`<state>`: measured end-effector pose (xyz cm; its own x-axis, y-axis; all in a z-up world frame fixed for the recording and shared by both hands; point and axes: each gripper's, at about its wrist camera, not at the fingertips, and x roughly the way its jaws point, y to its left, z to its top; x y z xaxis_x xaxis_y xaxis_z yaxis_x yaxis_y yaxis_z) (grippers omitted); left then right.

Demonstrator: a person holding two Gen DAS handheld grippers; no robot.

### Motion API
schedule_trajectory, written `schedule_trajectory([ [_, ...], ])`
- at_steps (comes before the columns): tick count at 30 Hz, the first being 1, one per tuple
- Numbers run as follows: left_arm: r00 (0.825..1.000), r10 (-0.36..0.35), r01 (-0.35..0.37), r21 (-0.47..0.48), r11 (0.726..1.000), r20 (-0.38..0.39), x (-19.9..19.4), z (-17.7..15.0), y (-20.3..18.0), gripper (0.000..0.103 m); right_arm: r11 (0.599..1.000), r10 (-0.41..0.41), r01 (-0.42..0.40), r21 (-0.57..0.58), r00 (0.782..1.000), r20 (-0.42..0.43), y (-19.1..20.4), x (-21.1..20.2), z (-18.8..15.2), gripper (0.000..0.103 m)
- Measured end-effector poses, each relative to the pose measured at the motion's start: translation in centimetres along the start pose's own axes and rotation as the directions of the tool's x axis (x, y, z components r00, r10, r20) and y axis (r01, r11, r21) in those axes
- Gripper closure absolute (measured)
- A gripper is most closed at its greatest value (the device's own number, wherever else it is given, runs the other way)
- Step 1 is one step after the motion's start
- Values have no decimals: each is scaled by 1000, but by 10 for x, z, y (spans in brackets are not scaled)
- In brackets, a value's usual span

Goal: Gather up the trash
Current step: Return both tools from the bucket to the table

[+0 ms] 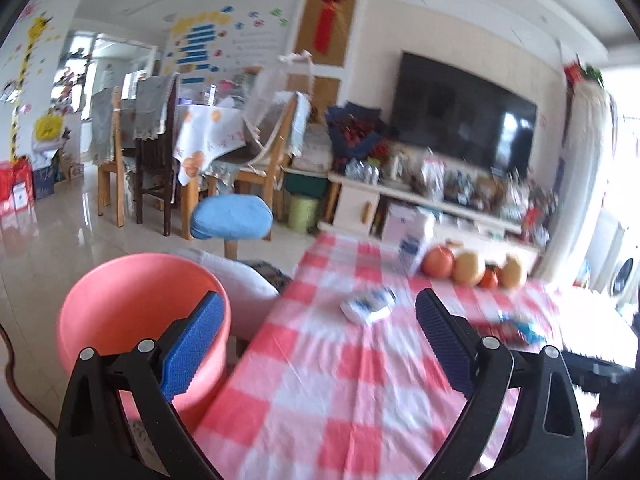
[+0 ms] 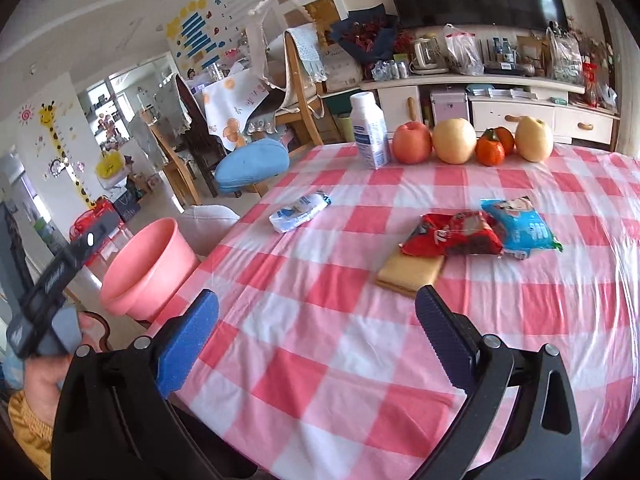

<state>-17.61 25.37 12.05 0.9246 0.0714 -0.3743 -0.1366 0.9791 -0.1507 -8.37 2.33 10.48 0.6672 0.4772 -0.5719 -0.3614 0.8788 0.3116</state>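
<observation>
Through the left wrist camera, I am looking along my left gripper [image 1: 316,320], whose blue fingers [image 1: 192,344] are standing wide apart and holding nothing. The view is blurring. A pink bin [image 1: 132,312] is sitting just off the table's left edge, behind the left finger. Ahead, a white and blue wrapper [image 1: 370,306] is lying on the pink checked cloth [image 1: 320,380]. Farther back, a carton [image 1: 414,248] is standing beside a row of fruit [image 1: 472,268]. A smear of blue and red packets is showing at the right, too blurred to tell apart.

Through the right wrist camera, I am seeing my right gripper [image 2: 316,320] hovering over the cloth [image 2: 320,380], its fingers [image 2: 188,344] also spread wide and empty. Just ahead, a tan wafer [image 2: 408,274] is lying flat, its far end tucked under a red packet [image 2: 452,238]. A blue packet [image 2: 520,228] is touching the red one on its right. The wrapper [image 2: 300,210] is lying alone, well left of them. The carton [image 2: 370,132] and fruit [image 2: 472,142] are lining the far edge. The bin [image 2: 148,272] is standing beside the table at left, and my left hand [image 2: 48,372] is showing at the lower left.
</observation>
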Motion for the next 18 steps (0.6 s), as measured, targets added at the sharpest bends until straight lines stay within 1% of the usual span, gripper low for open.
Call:
schedule_trajectory([
  [4, 997, 0, 6, 75, 997, -72, -12, -6, -31, 7, 998, 31, -32, 53, 999, 16, -21, -13, 0, 4],
  [7, 995, -12, 22, 105, 994, -100, -23, -6, -56, 7, 996, 32, -34, 83, 999, 23, -36, -23, -2, 4],
  [12, 990, -47, 66, 139, 988, -134, -38, -3, -100, 7, 995, -6, 2, 100, 999, 35, -62, -39, -4, 4],
  [15, 987, -51, 80, 190, 978, -152, -45, -8, -126, 7, 989, -11, 4, 149, 999, 46, -86, -49, -5, 4],
  [18, 983, -50, 97, 270, 958, -174, -50, -17, -157, 7, 982, -45, 35, 184, 998, 51, -110, -56, -6, 4],
])
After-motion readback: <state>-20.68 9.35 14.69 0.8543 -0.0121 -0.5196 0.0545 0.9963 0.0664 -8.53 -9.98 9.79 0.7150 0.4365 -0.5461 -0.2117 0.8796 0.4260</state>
